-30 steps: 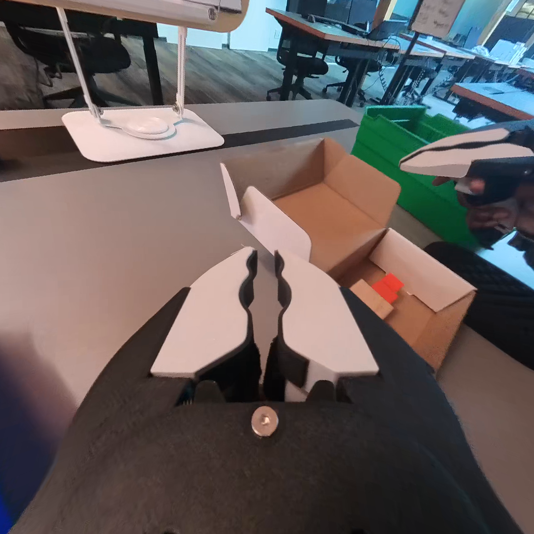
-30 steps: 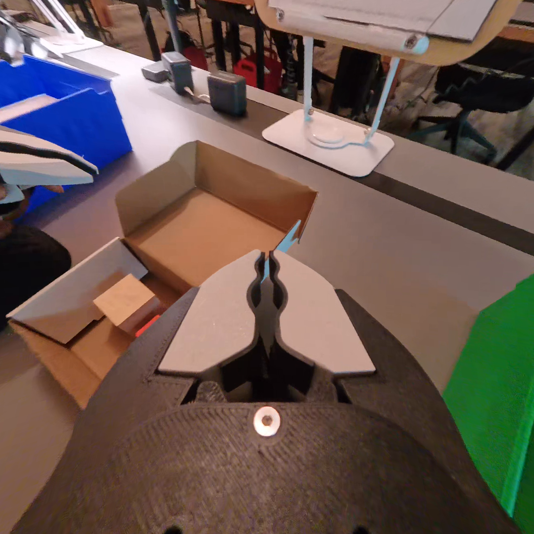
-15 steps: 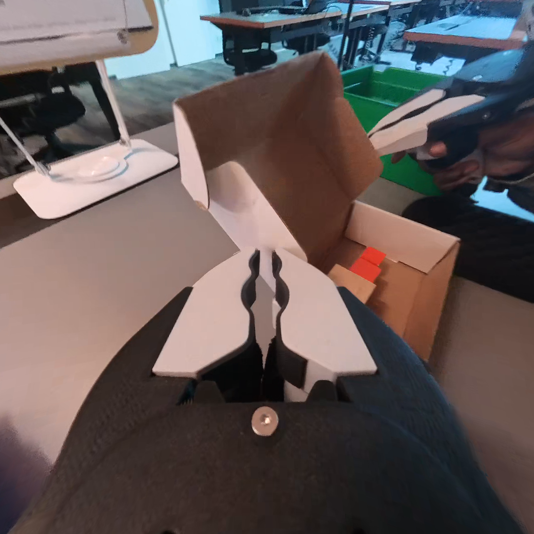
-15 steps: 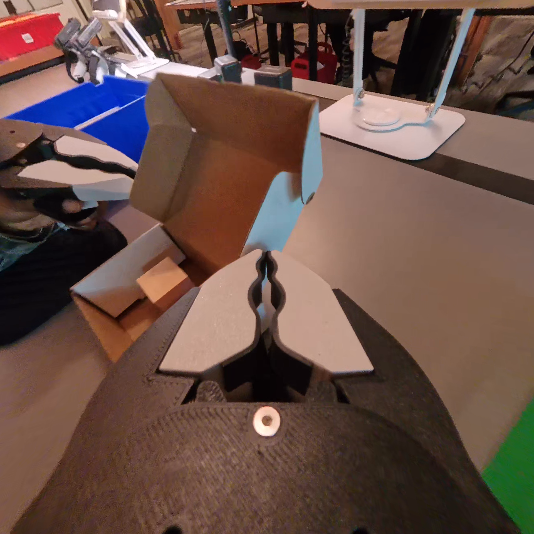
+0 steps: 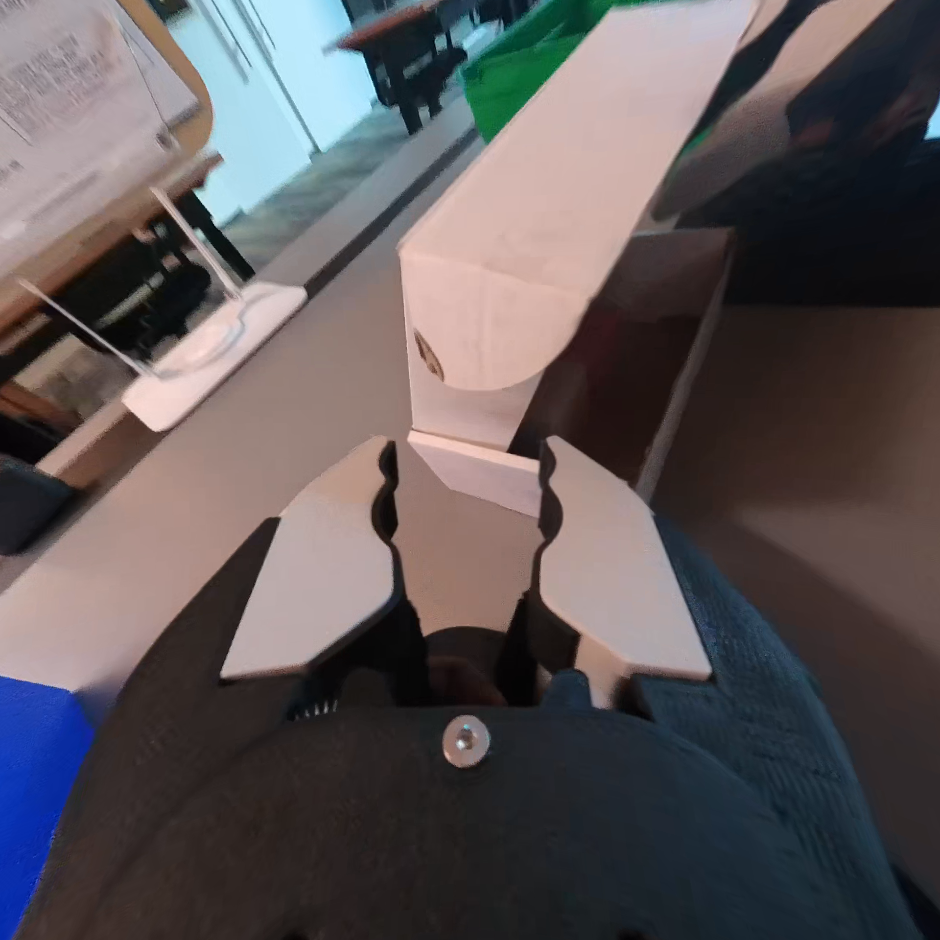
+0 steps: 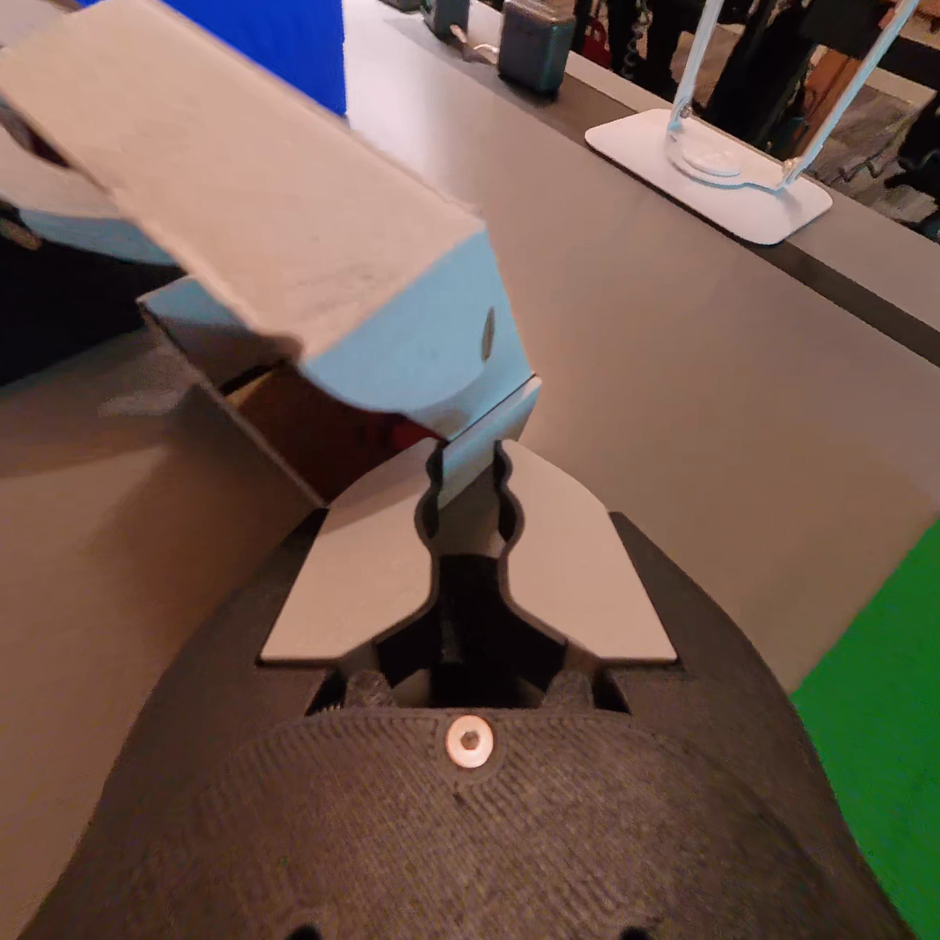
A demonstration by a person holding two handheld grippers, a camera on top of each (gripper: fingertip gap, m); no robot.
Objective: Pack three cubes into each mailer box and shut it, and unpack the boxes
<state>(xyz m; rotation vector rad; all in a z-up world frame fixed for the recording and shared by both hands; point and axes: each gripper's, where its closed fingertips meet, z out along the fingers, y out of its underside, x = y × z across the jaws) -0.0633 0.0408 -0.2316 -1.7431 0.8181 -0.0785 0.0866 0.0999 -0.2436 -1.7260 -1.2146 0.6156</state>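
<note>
The mailer box (image 5: 681, 356) stands on the grey table with its white lid (image 5: 559, 178) folded down over the base, almost closed. My left gripper (image 5: 465, 452) is open, and the lid's small side tab (image 5: 483, 478) lies between its fingertips. My right gripper (image 6: 465, 452) is at the opposite side of the lid (image 6: 254, 178), slightly open, with that side's tab (image 6: 483, 442) in the gap. The box's inside is dark. Only a red patch of a cube (image 6: 412, 432) shows under the lid.
A green bin (image 6: 875, 712) is at my right and shows far off in the left wrist view (image 5: 513, 66). A blue bin (image 5: 30, 788) is at my left. A white stand base (image 6: 712, 188) and dark devices (image 6: 534, 46) sit at the table's back. Across from one pair of fingers to the other is roughly 15 cm.
The lid has swung from upright down over the box. Both grippers followed it down and have opened from shut on the side tabs, the left wider than the right.
</note>
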